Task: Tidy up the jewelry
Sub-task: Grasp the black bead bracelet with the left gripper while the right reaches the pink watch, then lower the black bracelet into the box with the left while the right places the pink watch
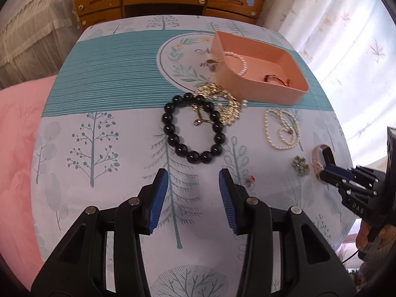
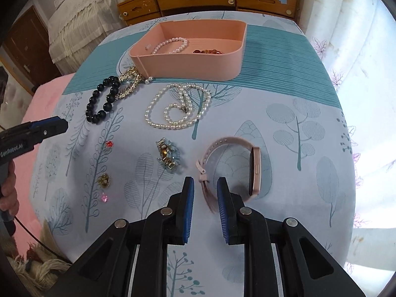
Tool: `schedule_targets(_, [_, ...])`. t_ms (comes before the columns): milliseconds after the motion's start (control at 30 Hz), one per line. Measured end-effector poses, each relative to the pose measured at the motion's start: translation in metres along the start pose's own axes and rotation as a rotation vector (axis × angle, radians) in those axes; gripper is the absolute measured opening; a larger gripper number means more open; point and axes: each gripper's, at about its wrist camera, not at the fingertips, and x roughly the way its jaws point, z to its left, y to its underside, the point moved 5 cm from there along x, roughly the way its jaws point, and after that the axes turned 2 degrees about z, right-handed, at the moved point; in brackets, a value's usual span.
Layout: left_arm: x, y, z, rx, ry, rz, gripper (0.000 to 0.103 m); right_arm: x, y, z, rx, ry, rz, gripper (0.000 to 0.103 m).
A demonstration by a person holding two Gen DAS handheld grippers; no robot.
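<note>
Left gripper (image 1: 193,180) at 6 o'clock in its own view, jaws spread wide and holding nothing, above the tree-print surface (image 1: 104,94). Black bead bracelet (image 1: 193,128) just past them toward 12 o'clock, overlapping a gold chain (image 1: 224,101). Pink box (image 1: 259,76) at 1 o'clock (small pearl bracelet (image 1: 238,61) and a red piece (image 1: 276,78) inside). Pearl necklace (image 2: 177,106) beside the box front, toward 11 o'clock in the right view. Right gripper (image 2: 205,185) with jaws narrowed around the pink watch (image 2: 237,163) strap, contact unclear.
</note>
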Motion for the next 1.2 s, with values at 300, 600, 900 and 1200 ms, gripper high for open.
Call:
schedule_targets(300, [0.033,-0.018,0.019,-0.074,0.0,0.044,0.039,0.013,-0.005,0.007,-0.053,0.021,0.03,0.019])
schedule_targets(600, [0.065,-0.045,0.017,-0.105,-0.054,0.115,0.039,0.019,-0.004,0.011,-0.072,0.027,0.04,0.019])
schedule_targets(900, [0.082,-0.067,0.016,-0.086,-0.161,0.186,0.013,0.02,-0.002,0.009,-0.08,0.014,0.044,0.019])
schedule_targets(1200, [0.06,-0.067,0.012,-0.128,-0.062,0.137,0.012,0.013,0.0,0.002,-0.033,-0.007,0.016,0.008])
